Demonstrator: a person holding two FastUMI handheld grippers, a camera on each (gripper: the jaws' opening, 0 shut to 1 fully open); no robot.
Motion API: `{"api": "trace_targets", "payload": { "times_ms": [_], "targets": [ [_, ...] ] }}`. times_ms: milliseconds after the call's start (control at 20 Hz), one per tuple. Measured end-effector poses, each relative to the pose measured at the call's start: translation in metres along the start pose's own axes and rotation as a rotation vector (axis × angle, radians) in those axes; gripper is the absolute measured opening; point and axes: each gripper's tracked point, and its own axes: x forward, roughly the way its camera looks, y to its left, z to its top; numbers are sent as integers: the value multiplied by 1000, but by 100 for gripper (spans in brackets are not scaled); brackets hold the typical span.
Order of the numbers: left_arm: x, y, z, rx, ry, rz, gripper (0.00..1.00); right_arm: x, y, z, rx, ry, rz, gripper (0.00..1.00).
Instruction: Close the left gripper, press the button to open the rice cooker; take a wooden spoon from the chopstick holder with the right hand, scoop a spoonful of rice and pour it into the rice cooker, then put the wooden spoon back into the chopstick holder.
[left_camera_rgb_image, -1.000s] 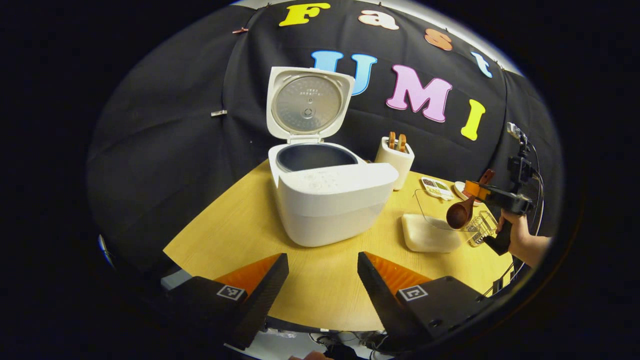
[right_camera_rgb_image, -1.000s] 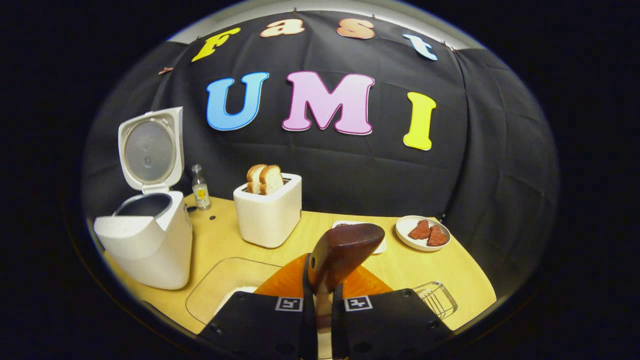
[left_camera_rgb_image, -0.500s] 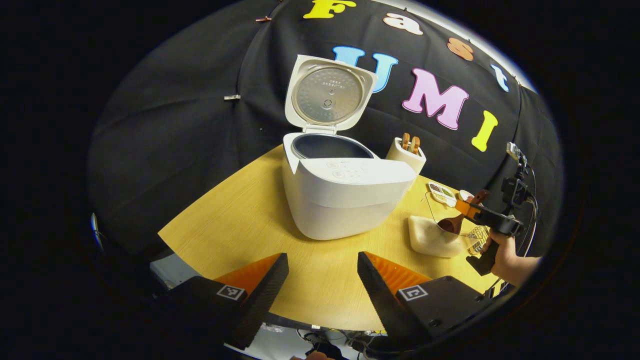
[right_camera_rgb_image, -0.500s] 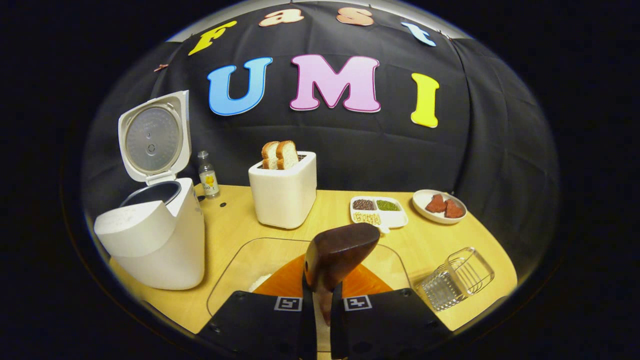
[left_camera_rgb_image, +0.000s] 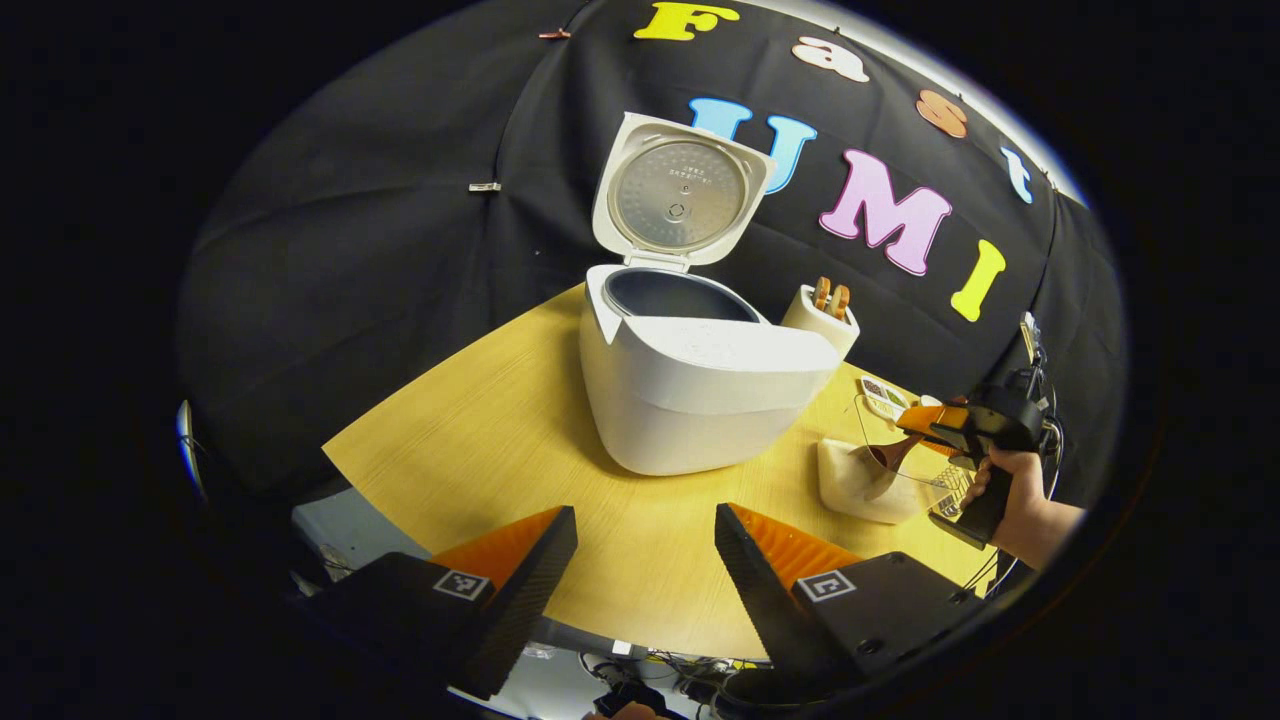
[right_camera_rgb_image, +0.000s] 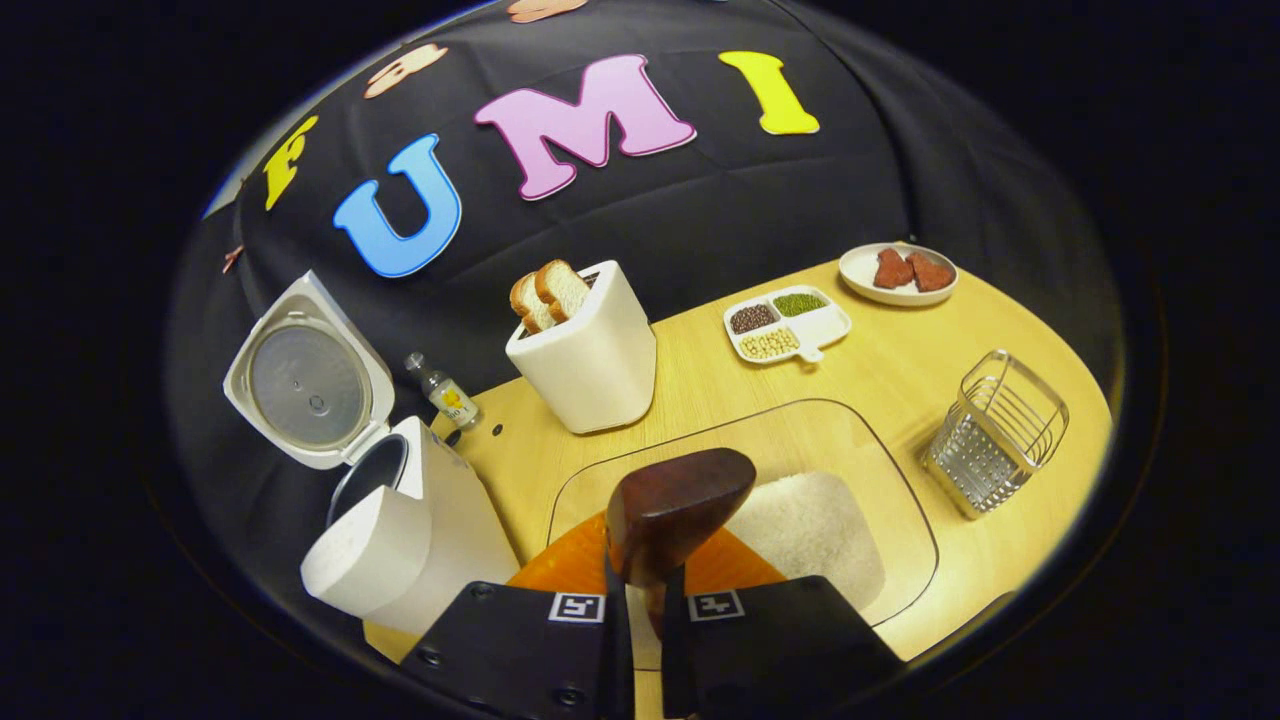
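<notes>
Nearest us, the left gripper (left_camera_rgb_image: 646, 560) hangs over the near table (left_camera_rgb_image: 500, 440) edge, its fingers spread apart and empty. The right gripper (right_camera_rgb_image: 645, 600) is clamped on the wooden spoon (right_camera_rgb_image: 678, 505) — the bowl is above the rice (right_camera_rgb_image: 805, 530) in the clear container (right_camera_rgb_image: 890, 480). Farther left we see the rice cooker (left_camera_rgb_image: 700, 390), lid raised. The chopstick holder (right_camera_rgb_image: 995, 432) stands at the right.

You won't get readable text here: bottle (right_camera_rgb_image: 447, 393) label and rice cooker (left_camera_rgb_image: 700, 395) panel marks are too small.
</notes>
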Motion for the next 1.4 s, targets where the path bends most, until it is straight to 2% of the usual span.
{"api": "trace_targets", "payload": {
  "times_ms": [450, 750, 1000, 1400],
  "targets": [
    [-8, 12, 5, 18, -26, 15, 96, -11, -14, 15, 296, 51, 12, 15],
    [-6, 8, 7, 42, -28, -4, 96, -16, -63, 17, 573, 52, -77, 16],
    [1, 5, 7, 65, -15, -33, 96, -30, -72, 39, 652, 7, -70, 15],
    [14, -3, 16, 85, -19, -63, 96, -44, -43, 83, 782, -2, 13, 15]
  ]
}}
